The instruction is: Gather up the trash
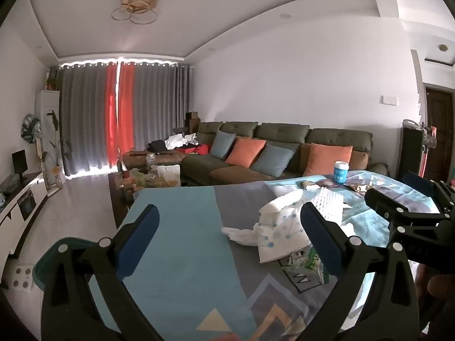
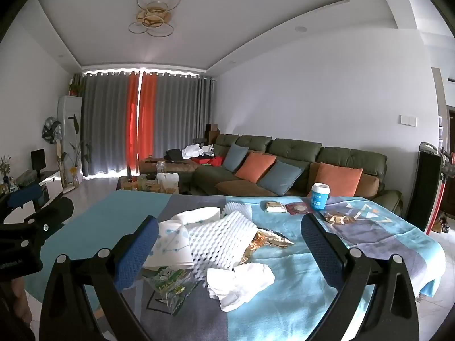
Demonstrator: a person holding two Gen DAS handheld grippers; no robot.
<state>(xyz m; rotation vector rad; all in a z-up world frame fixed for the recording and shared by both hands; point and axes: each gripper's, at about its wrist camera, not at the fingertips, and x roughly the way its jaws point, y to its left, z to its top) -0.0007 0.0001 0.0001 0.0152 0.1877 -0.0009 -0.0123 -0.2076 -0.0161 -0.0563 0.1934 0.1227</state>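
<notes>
Trash lies on a table with a blue and grey cloth (image 2: 327, 278): a white foam net sleeve (image 2: 219, 238), a crumpled white tissue (image 2: 239, 284), a white patterned paper bag (image 2: 173, 244), a green plastic wrapper (image 2: 167, 284), gold foil wrappers (image 2: 270, 241) and a blue-white cup (image 2: 320, 196). My right gripper (image 2: 229, 244) is open above the foam sleeve and tissue, holding nothing. My left gripper (image 1: 230, 233) is open over the cloth, left of the paper bag (image 1: 281, 236) and the foam sleeve (image 1: 330, 201), empty.
A teal bin (image 1: 45, 264) sits low at the table's left edge. A green sofa (image 2: 298, 167) with orange and blue cushions stands behind the table. A cluttered coffee table (image 2: 153, 184) is further back. Small wrappers (image 2: 275, 207) lie near the cup.
</notes>
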